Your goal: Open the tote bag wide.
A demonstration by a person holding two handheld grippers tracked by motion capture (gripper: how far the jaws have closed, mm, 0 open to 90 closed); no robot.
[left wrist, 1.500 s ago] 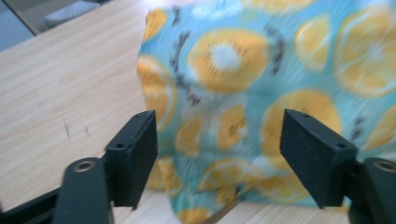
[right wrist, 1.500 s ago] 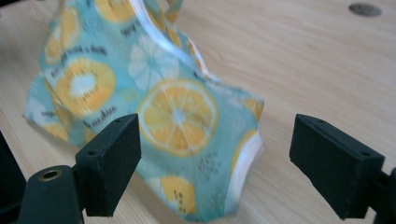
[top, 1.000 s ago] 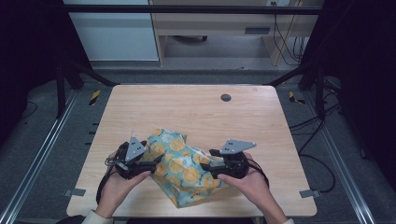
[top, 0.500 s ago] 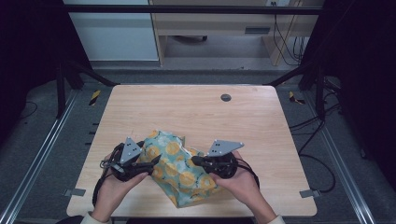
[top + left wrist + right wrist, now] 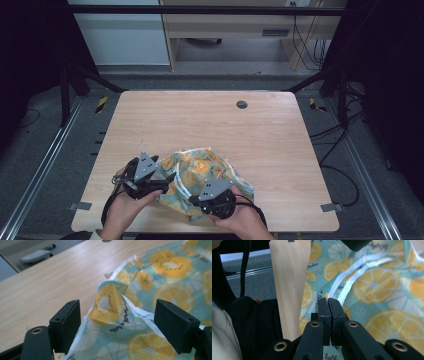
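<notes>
The bag point(image 5: 205, 182) is thin, slightly glossy printed plastic film. The table point(image 5: 200, 120) is matt, smooth light wood. The claw pads point(image 5: 65, 323) are matt black plastic.

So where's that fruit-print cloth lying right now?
In the high view, the fruit-print cloth lies crumpled near the table's front edge, between the left gripper and right gripper.

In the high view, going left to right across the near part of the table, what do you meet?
Left tongs → fruit-print cloth bag → right tongs, set nearer the table's front edge, over the bag's lower part → bare table.
</notes>
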